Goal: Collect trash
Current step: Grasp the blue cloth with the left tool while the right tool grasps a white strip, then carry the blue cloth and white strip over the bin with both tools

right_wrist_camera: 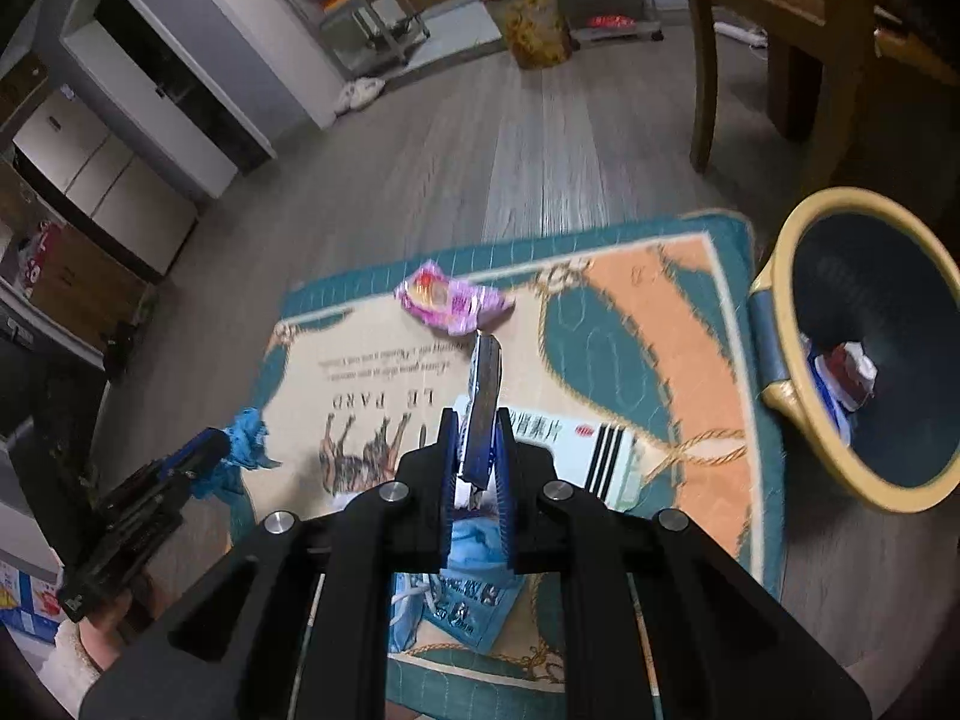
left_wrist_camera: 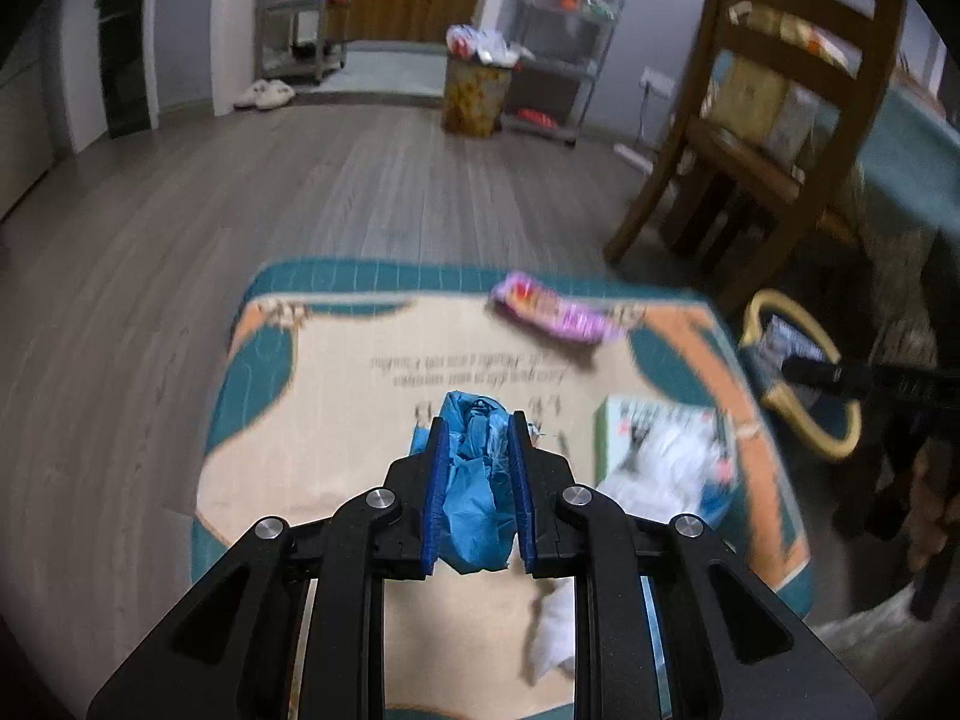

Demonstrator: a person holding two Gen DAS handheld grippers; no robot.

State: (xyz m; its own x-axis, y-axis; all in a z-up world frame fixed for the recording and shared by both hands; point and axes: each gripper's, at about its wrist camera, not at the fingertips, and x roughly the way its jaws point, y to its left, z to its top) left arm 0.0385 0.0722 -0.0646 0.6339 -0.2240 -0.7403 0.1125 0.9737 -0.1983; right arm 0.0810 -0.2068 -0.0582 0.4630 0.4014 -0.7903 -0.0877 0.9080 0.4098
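My left gripper (left_wrist_camera: 477, 426) is shut on a crumpled blue wrapper (left_wrist_camera: 477, 498) and holds it above the patterned mat (left_wrist_camera: 336, 420). In the right wrist view the left gripper (right_wrist_camera: 210, 450) shows at the mat's left edge with the blue wrapper (right_wrist_camera: 246, 441). My right gripper (right_wrist_camera: 477, 426) is shut on a flat dark blue packet (right_wrist_camera: 485, 396) held edge-up over the mat (right_wrist_camera: 630, 324). A pink snack wrapper (left_wrist_camera: 555, 312) (right_wrist_camera: 450, 300) lies at the mat's far edge. A white printed wrapper (left_wrist_camera: 666, 450) (right_wrist_camera: 594, 456) lies on the mat. The yellow-rimmed bin (right_wrist_camera: 858, 348) (left_wrist_camera: 798, 372) stands right of the mat, with trash inside.
A wooden chair (left_wrist_camera: 774, 108) (right_wrist_camera: 780, 30) stands beyond the bin, by a table with a teal cloth (left_wrist_camera: 900, 144). A full patterned waste basket (left_wrist_camera: 477, 93) (right_wrist_camera: 531, 24) and metal shelves (left_wrist_camera: 564, 42) stand far across the wood floor. Slippers (left_wrist_camera: 264, 93) lie by the doorway. A white tissue (left_wrist_camera: 555, 630) lies near me.
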